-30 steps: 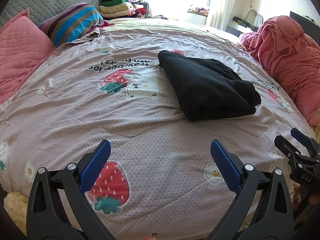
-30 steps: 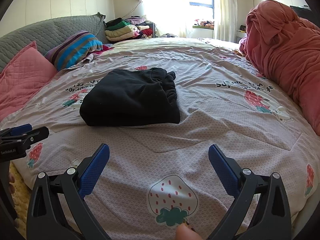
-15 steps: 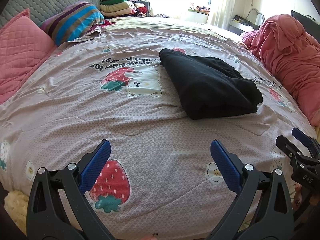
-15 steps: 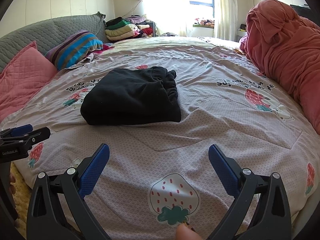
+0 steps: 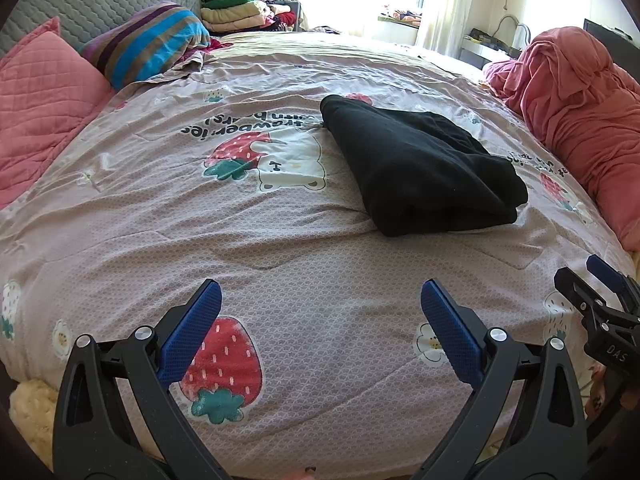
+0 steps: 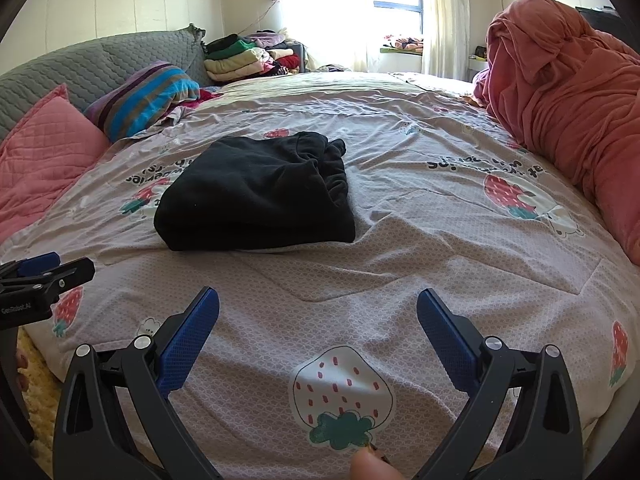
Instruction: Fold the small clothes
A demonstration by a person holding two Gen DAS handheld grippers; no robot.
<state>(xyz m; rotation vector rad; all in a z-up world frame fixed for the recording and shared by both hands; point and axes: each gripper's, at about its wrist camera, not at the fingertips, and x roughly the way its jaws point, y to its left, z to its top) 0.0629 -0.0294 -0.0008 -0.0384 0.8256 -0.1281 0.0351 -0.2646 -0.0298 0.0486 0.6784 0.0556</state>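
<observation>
A black garment [image 5: 420, 164] lies folded into a thick rectangle on the strawberry-print bedspread [image 5: 168, 216], right of centre in the left wrist view. The right wrist view has the same garment [image 6: 256, 196] left of centre, its bunched edge turned to the far right. My left gripper [image 5: 320, 304] stands open near the bed's front edge, well short of the garment, nothing between its blue pads. My right gripper [image 6: 318, 308] is open too, empty, also short of the garment. Each gripper shows at the edge of the other's view: the right gripper [image 5: 600, 292] and the left gripper [image 6: 44, 270].
A pink bundled blanket [image 6: 568, 92] fills the bed's right side. Pink quilted pillows [image 5: 40, 96] and a striped pillow [image 5: 152, 40] lie at the left by a grey headboard. Stacked folded clothes [image 6: 244, 58] sit at the far end. A fingertip [image 6: 372, 466] shows at the bottom edge.
Both views have shifted slightly, so the black garment sits a little differently in frame. Both grippers stay open and the garment lies untouched.
</observation>
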